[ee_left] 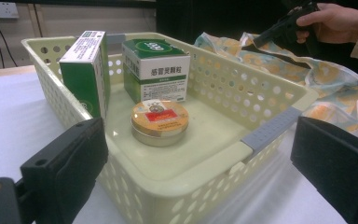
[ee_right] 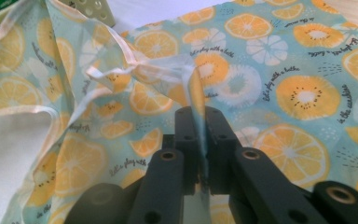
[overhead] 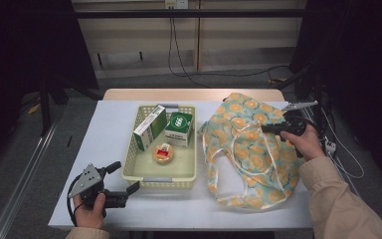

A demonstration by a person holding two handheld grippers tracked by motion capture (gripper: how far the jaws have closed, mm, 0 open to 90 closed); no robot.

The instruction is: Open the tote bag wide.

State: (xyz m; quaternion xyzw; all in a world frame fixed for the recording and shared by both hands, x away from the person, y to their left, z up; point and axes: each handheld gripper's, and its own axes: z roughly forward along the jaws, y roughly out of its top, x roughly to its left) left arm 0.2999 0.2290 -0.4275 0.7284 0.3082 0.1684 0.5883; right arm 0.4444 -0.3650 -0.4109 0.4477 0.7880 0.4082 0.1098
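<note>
Step in hand, by the look of it: opening the fruit-print bag (overhead: 251, 149), which lies flat on the table (overhead: 109, 129) just right of the basket (overhead: 129, 164). R gripper (ee_right: 198, 121) is nearly closed, a fold of bag fabric pinched between its jaws; L gripper (overhead: 124, 177) stands wide open w/ nothing held, near the basket's front corner. Next move likely calls for lifting the pinched layer to open the bag mouth w/o losing the thin fabric.

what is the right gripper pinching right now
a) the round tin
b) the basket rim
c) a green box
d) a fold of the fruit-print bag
d: in the right gripper view the right gripper has its jaws closed on a fold of the fruit-print bag.
</note>
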